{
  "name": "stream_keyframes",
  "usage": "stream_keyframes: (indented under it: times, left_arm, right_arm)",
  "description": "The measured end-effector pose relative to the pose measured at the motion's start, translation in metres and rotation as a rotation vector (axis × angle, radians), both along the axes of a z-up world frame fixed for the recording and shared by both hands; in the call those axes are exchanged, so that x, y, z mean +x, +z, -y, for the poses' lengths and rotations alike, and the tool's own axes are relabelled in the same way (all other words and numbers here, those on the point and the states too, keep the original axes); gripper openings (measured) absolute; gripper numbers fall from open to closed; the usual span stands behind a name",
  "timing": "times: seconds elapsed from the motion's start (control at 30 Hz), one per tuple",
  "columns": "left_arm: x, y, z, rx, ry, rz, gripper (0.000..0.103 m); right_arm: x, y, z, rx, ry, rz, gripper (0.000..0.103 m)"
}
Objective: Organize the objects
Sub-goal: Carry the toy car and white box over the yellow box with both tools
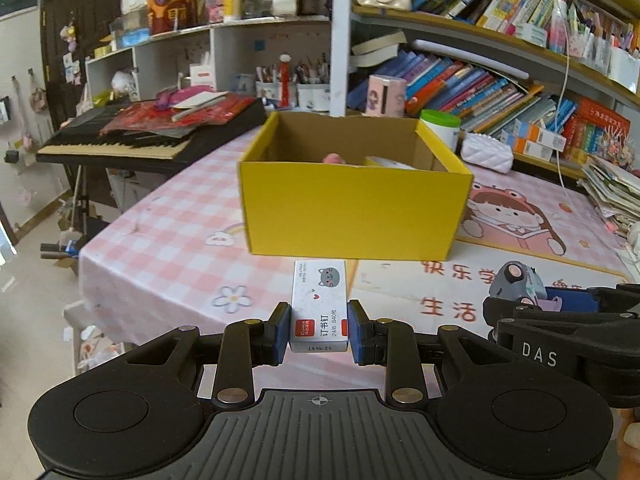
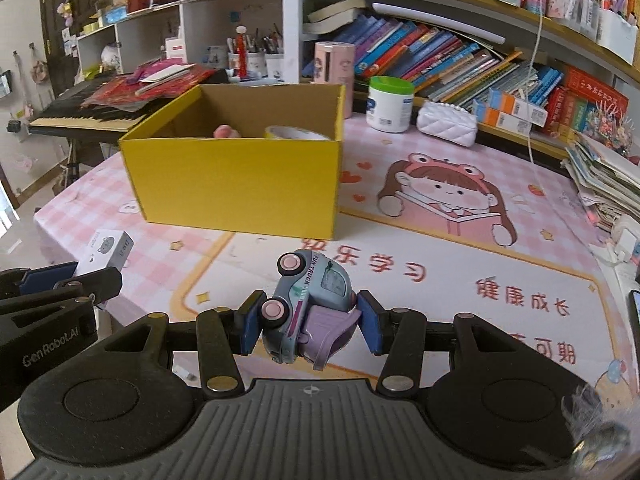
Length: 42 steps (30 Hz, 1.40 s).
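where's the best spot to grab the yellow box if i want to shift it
Grip the yellow box by a side wall near the top rim, coming down from above with one finger inside and one outside. It is open-topped, the walls are thin upright cardboard, and the body looks too wide to span. Both hand-held grippers are full, so one must empty first.

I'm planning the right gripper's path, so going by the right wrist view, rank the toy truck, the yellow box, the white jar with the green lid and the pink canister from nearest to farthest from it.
1. Toy truck, between the right gripper pads.
2. Yellow box, ahead, slightly left.
3. White jar, beyond the box's right corner.
4. Pink canister, behind the box by the shelf; close to the jar's depth, so ranks 3 and 4 are tentative.
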<state>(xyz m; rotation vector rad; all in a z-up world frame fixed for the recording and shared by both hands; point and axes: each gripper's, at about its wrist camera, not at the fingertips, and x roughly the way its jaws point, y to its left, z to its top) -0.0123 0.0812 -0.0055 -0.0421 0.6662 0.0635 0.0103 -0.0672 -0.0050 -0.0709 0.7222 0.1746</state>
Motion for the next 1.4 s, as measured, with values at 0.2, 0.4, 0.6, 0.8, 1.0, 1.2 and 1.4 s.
stream_keyframes:
  times: [0.2,0.4,0.6,0.8,1.0,1.2,1.4]
  left_arm:
    - [-0.007,0.004,-0.015,0.002,-0.003,0.018,0.028]
    - [-0.006,0.008,-0.023,-0.016,-0.008,0.038,0.028]
    - [0.005,0.015,-0.023,-0.023,-0.012,0.071,0.028]
    - [0.034,0.034,-0.025,0.004,-0.004,0.138,0.028]
    - [0.079,0.049,-0.029,0.011,0.026,0.185,0.028]
    - [0.117,0.047,-0.026,0.014,0.060,0.183,0.028]
    - [0.144,0.041,-0.020,0.026,0.086,0.158,0.028]
  right_arm:
    - [-0.007,0.003,-0.017,-0.002,0.009,0.011,0.047]
    - [-0.008,0.006,-0.025,-0.023,0.018,0.014,0.047]
    - [0.004,0.014,-0.026,-0.028,0.019,0.052,0.047]
    - [0.039,0.033,-0.028,-0.006,0.027,0.133,0.047]
    - [0.092,0.053,-0.033,0.015,0.050,0.192,0.047]
    - [0.145,0.058,-0.039,0.007,0.098,0.213,0.047]
    - [0.190,0.044,-0.049,-0.023,0.171,0.171,0.047]
